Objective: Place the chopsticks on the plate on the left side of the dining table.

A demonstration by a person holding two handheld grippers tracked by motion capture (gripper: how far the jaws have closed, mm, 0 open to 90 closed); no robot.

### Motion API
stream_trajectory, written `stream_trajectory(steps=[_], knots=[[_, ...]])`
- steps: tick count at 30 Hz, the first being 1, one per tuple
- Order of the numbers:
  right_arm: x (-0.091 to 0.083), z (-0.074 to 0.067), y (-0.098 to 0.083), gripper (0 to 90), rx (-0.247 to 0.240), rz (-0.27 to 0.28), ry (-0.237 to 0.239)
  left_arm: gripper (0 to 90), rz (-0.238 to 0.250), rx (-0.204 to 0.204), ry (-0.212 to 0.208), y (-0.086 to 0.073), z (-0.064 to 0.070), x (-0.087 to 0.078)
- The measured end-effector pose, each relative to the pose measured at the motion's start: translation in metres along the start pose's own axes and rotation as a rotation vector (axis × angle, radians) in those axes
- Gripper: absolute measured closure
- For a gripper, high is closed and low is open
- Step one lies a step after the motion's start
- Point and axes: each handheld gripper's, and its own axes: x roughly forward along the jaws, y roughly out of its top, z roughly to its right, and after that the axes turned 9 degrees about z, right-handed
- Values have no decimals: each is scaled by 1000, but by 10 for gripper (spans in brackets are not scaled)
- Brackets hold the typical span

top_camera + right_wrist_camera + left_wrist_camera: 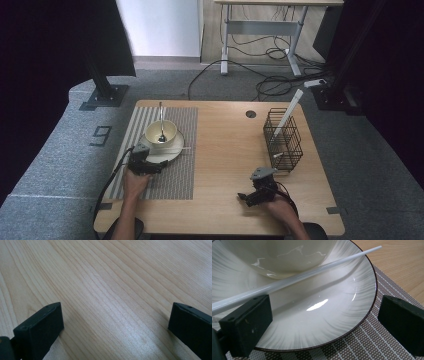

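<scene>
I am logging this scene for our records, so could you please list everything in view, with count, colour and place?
plate: 1, white with dark rim, on the placemat
bowl: 1, cream, on the plate
spoon: 1, metal, standing in the bowl
chopstick: 1, white, lying across the plate
placemat: 1, grey-striped, table's left side
wire basket: 1, black, table's right side, white sticks inside
table: 1, light wood
left tool: 1, black, open at the plate's near edge
right tool: 1, black, open over bare table
</scene>
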Motion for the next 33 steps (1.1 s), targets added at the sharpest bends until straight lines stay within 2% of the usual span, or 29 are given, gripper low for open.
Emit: stream_trajectory(steps=[7, 19, 33], knots=[[0, 0, 0, 0, 0, 0, 0, 0, -2, 8, 1, 0, 1, -1], [0, 0, 0, 0, 0, 0, 0, 0, 7, 17, -39, 2, 7, -5], [-3, -1, -2, 0, -1, 0, 3, 0, 24, 44, -82, 7, 24, -9]])
